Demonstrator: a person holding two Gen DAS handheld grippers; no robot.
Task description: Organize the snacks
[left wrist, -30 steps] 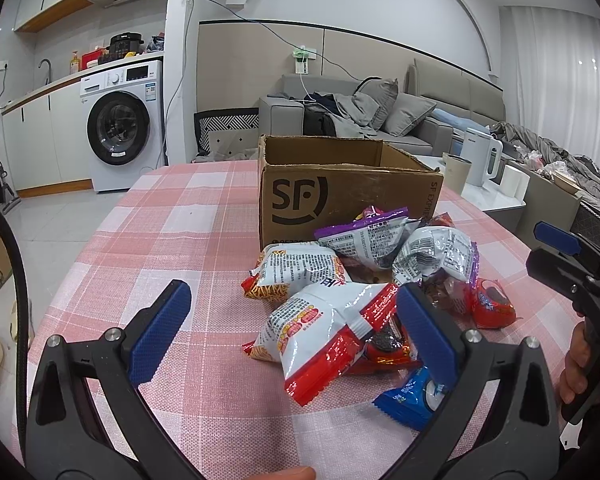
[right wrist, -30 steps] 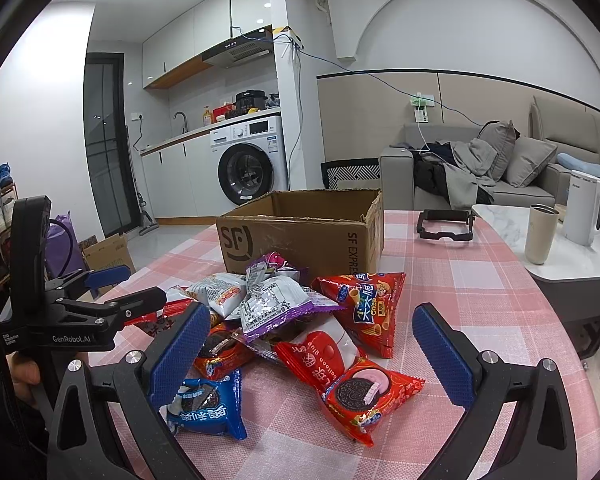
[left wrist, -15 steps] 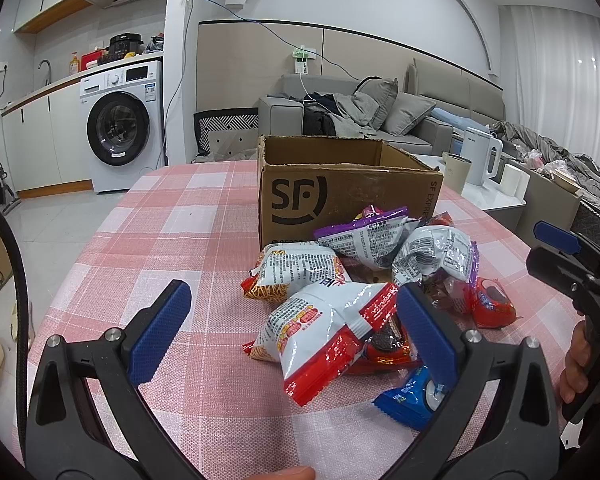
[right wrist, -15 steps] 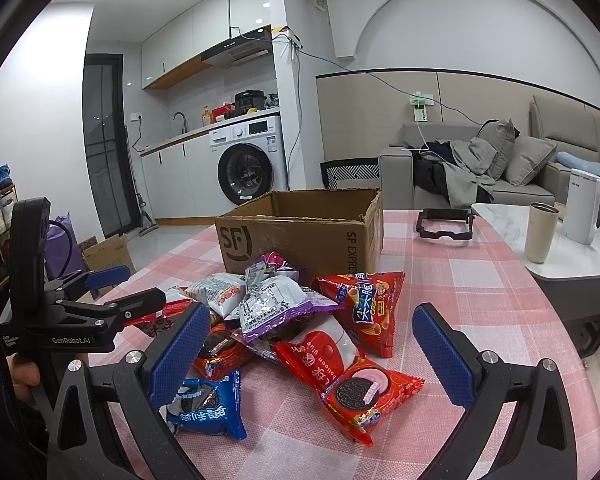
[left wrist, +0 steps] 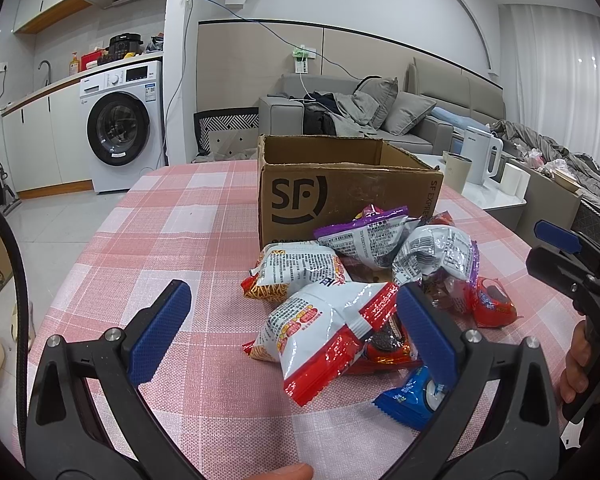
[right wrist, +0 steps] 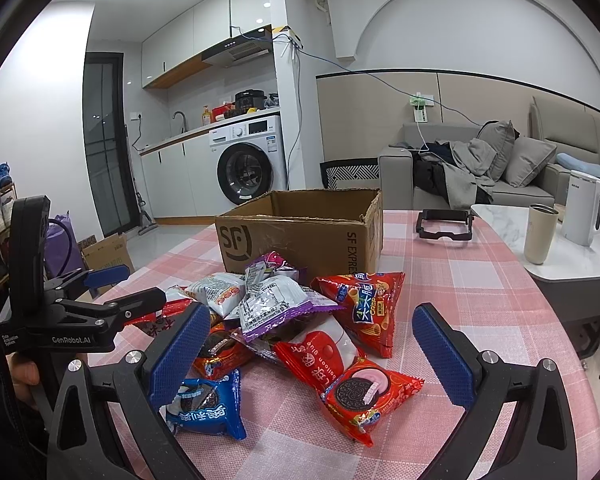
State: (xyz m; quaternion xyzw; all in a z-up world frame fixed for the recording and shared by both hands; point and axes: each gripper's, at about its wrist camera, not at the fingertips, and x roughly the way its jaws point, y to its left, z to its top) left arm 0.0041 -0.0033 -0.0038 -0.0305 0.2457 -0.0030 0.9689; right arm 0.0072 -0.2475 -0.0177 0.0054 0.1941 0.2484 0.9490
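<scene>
Snacks [left wrist: 364,292] heaped on the table [left wrist: 172,240], just before the open box [left wrist: 340,184].
Left gripper [left wrist: 296,324] and right gripper [right wrist: 308,344] both gape wide, empty; the pile lies straight ahead, the left one's white-red bag [left wrist: 320,332] nearest.

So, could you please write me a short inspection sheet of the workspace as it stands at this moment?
Surface: table under a pink and white checked cloth, bare on its near left part.
Job's things: brown open-topped cardboard SF box, inside hidden; loose heap of foil snack packets in front of it, among them a red cookie packet, a blue cookie packet and a purple-edged silver packet.
Clutter: black rectangular frame lying on the cloth beyond the box.
Grippers: left gripper and right gripper both open, holding nothing.
Cables: blue wire running along the wall.
Surroundings: white washing machine, grey sofa, white kettle.
</scene>
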